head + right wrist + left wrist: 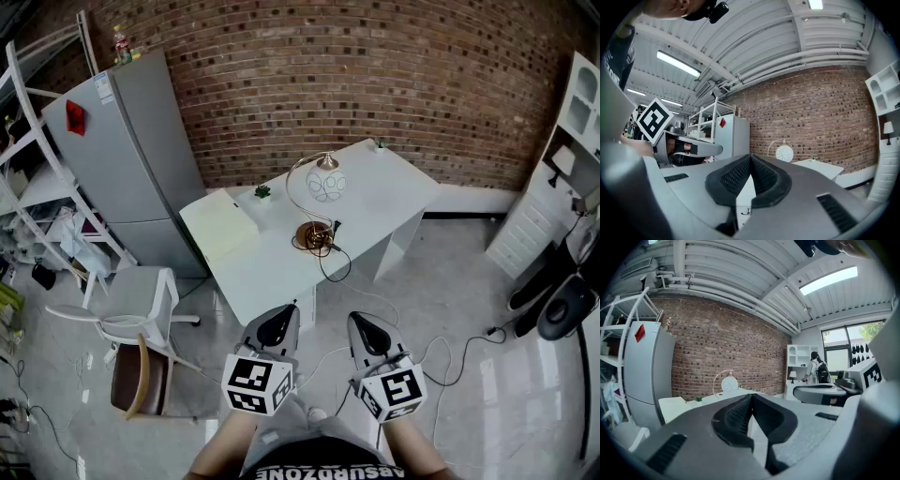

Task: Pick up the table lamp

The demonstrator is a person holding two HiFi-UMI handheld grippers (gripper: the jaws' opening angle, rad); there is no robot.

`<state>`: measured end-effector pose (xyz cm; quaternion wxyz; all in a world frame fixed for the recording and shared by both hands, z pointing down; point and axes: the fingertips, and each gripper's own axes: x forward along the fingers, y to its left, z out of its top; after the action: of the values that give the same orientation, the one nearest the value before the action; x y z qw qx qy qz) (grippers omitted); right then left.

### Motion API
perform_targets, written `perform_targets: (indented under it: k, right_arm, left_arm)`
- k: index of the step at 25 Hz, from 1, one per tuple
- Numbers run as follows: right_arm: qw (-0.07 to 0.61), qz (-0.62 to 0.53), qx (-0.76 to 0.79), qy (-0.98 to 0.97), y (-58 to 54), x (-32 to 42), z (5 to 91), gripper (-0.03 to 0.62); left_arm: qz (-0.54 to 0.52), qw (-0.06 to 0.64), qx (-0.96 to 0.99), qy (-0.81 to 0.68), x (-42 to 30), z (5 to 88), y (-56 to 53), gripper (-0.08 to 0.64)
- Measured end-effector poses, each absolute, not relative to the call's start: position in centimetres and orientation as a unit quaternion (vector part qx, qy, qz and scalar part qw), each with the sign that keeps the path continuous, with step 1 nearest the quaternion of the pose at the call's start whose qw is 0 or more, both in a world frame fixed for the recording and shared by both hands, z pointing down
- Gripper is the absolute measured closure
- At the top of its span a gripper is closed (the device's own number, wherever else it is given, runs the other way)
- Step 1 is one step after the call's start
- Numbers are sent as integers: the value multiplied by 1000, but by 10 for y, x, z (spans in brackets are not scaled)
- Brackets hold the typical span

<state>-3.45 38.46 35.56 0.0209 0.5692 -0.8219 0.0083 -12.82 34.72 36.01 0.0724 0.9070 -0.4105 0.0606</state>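
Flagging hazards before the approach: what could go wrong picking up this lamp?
The black cord of the table lamp loops across the white table; lifting may snag it.
Its globe shade hangs from a thin arched stem, so it could swing or tip.
The left gripper and right gripper are shut; they must open first.

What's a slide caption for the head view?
Left gripper and right gripper, both shut and empty, face the table lamp on the white table.
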Motion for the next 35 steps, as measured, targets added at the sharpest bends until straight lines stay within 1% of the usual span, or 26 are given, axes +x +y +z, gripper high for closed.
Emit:
perform_targets:
  k: [7,16,24,35]
  right_arm:
    - [5,-1,565,-825,377,-26,353,595]
    - [9,0,565,-825,349,-17,357,595]
    - [15,4,565,-825,305,-6,361,595]
    - [30,16,568,-823,220,10,372,595]
  left_arm:
    - [65,80,908,-406,-118,369,343,555]
    - [68,91,907,-406,-113,377,316,555]
    - [67,96,906,-407,-102,386,273,554]
    - [63,102,907,-404,-84,393,183,554]
